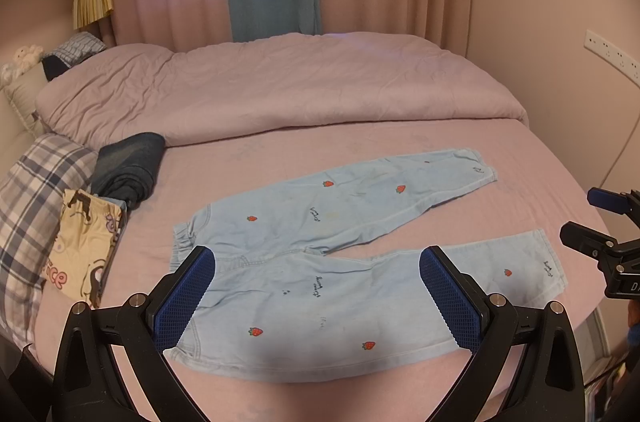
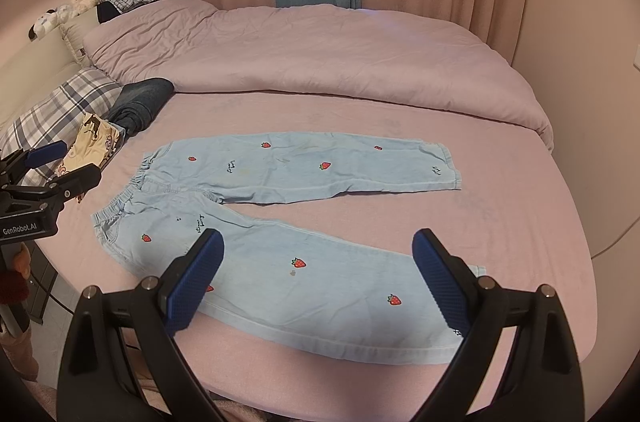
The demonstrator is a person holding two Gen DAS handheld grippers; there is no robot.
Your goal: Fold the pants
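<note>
Left wrist view alone takes in a white socket strip (image 1: pixel 612 56) on the wall at far right, and it catches the right gripper (image 1: pixel 588 218) side-on at the right edge, near the cuff of the nearer leg. Right wrist view alone shows stuffed toys (image 2: pixel 64 10) on the headboard ledge and the left gripper (image 2: pixel 68 162) at its left edge, near the waistband end. Both views show the light blue strawberry-print pants (image 1: pixel 320 262) spread flat and unfolded on the pink bed sheet (image 1: pixel 400 138), legs splayed apart, waistband toward a plaid pillow (image 1: pixel 36 190), a folded dark garment (image 1: pixel 128 166) and a cartoon-print cloth (image 1: pixel 84 242). A rumpled duvet (image 2: pixel 320 62) lies behind the pants. Each gripper hangs above the near leg, angled down toward the bed, its blue-padded fingers (image 1: pixel 184 298) spread wide with nothing between them.
</note>
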